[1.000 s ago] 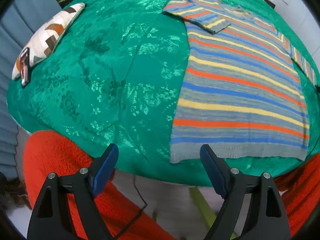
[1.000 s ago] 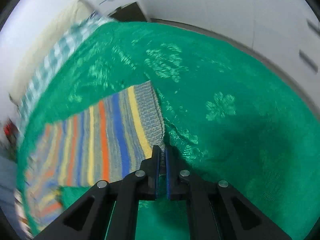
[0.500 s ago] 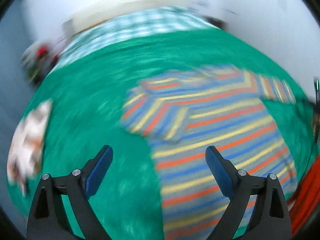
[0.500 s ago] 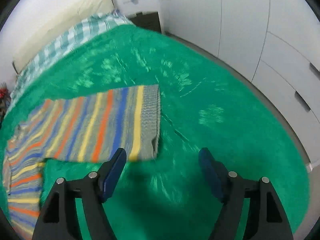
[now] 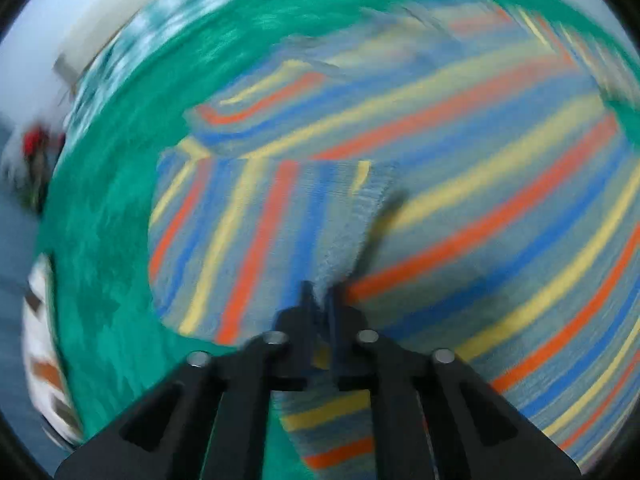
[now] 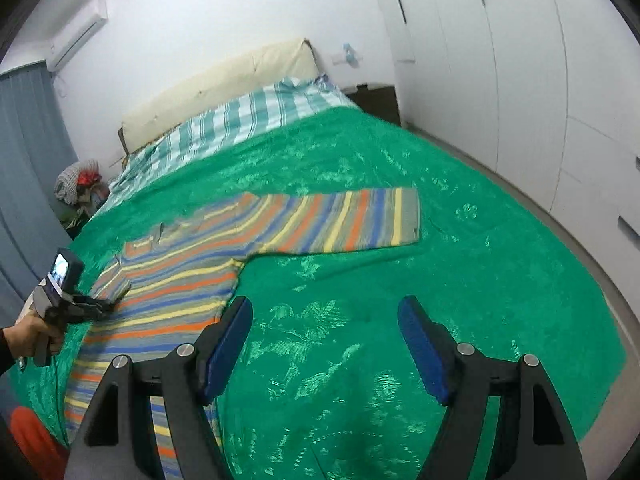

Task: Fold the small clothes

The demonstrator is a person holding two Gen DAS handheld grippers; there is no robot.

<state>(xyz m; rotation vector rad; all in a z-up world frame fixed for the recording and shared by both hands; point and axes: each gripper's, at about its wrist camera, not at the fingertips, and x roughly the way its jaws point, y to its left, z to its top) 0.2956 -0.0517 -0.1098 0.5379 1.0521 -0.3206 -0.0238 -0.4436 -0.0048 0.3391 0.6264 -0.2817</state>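
Since 1 second ago, both grippers are sitting elsewhere: the left gripper [image 5: 320,296] has just been closing and is pinching the folded sleeve cuff of the striped sweater [image 5: 460,184], while the right gripper [image 6: 326,344] is standing wide and empty. From the right wrist, the sweater is lying on the green bedspread [image 6: 460,280] toward 10 o'clock, 1 sleeve [image 6: 360,222] stretching toward 12.

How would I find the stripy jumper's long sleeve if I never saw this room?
Look at the big green bedspread covering the bed. The grey knitted jumper with orange, blue and yellow stripes lies on it. Its long sleeve stretches sideways, flat, towards the white wardrobes.
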